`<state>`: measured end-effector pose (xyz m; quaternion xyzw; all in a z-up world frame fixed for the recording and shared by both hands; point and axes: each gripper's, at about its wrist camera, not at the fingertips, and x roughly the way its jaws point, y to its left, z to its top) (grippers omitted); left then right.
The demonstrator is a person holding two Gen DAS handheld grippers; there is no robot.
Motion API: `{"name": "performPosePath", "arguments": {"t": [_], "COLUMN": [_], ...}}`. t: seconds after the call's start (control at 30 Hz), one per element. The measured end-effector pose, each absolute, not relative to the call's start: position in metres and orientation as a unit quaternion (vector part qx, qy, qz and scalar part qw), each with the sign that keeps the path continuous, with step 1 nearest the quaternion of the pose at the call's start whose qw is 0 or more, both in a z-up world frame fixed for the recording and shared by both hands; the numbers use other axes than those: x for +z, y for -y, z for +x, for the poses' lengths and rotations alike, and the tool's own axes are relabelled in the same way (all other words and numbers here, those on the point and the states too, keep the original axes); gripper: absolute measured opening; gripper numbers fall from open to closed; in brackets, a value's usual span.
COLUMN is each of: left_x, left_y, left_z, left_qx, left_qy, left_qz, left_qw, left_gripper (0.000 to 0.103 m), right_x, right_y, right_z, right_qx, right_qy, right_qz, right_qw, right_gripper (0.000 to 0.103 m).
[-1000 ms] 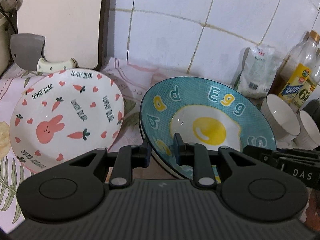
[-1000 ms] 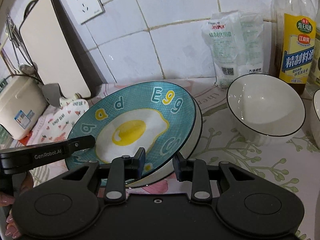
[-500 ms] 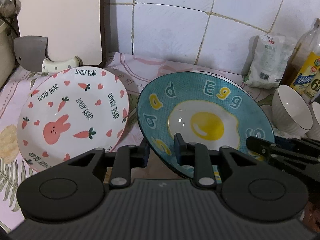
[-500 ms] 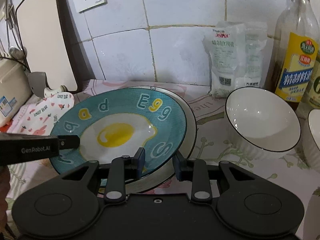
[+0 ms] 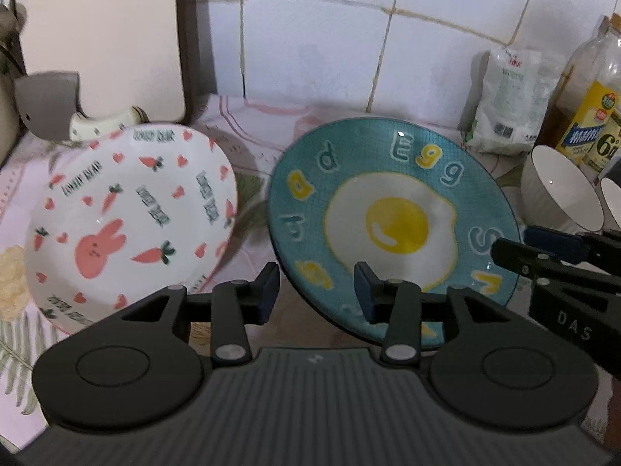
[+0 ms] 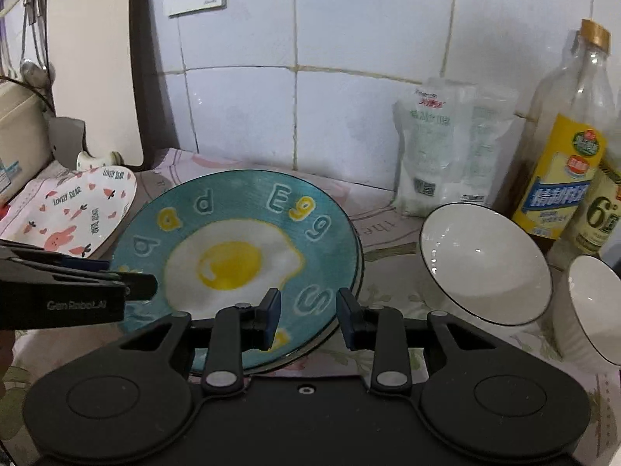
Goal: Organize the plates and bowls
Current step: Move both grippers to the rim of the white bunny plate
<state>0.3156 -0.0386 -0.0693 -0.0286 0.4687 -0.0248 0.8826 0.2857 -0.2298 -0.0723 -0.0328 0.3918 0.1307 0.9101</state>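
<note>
A teal fried-egg plate point(image 5: 392, 225) is held tilted above the counter. My left gripper point(image 5: 316, 289) is shut on its left rim. My right gripper point(image 6: 308, 320) is shut on its near right rim point(image 6: 310, 349). The right gripper's fingers point(image 5: 539, 256) show at the right of the left wrist view, and the left gripper's fingers point(image 6: 116, 279) show at the left of the right wrist view. A white rabbit-and-carrot plate point(image 5: 128, 217) lies to the left, also in the right wrist view point(image 6: 73, 213). Two white bowls point(image 6: 485, 264) point(image 6: 590, 310) lean at the right.
A cutting board point(image 5: 97, 35) and a cleaver point(image 5: 50, 105) stand at the back left. A white bag point(image 6: 446, 147) and oil bottles point(image 6: 562, 147) stand against the tiled wall at the right. A patterned cloth point(image 5: 252, 116) covers the counter.
Both grippers have lifted the teal plate off the plate that sat under it and carried it left, nearer the rabbit plate. The under plate is out of sight now.
</note>
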Motion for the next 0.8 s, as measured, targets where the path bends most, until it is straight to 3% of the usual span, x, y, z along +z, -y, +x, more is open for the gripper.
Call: {"name": "performPosePath", "arguments": {"t": [0.1, 0.23, 0.3, 0.63, 0.8], "left_x": [-0.055, -0.027, -0.011, 0.057, 0.070], "left_y": [0.034, 0.020, 0.016, -0.014, -0.036], "left_z": [0.306, 0.285, 0.273, 0.216, 0.197], "left_qx": [-0.029, -0.048, -0.059, -0.109, -0.108], "left_qy": [-0.455, -0.443, -0.431, -0.409, -0.406], "left_qz": [-0.029, -0.036, -0.023, 0.007, 0.008], "left_qw": [0.889, 0.895, 0.900, 0.906, 0.907], "left_gripper": [0.049, 0.050, 0.059, 0.068, 0.073], "right_x": [-0.059, -0.037, -0.024, 0.033, 0.044], "right_y": [0.229, 0.231, 0.232, 0.231, 0.214], "right_z": [0.273, 0.253, 0.242, 0.191, 0.177], "right_qx": [0.128, 0.137, 0.144, 0.203, 0.240], "right_qy": [-0.373, -0.362, -0.356, -0.344, -0.347], "right_qz": [-0.031, -0.016, -0.009, 0.042, 0.047], "right_qw": [0.918, 0.922, 0.923, 0.916, 0.905], "right_gripper": [0.037, 0.039, 0.041, 0.070, 0.072]}}
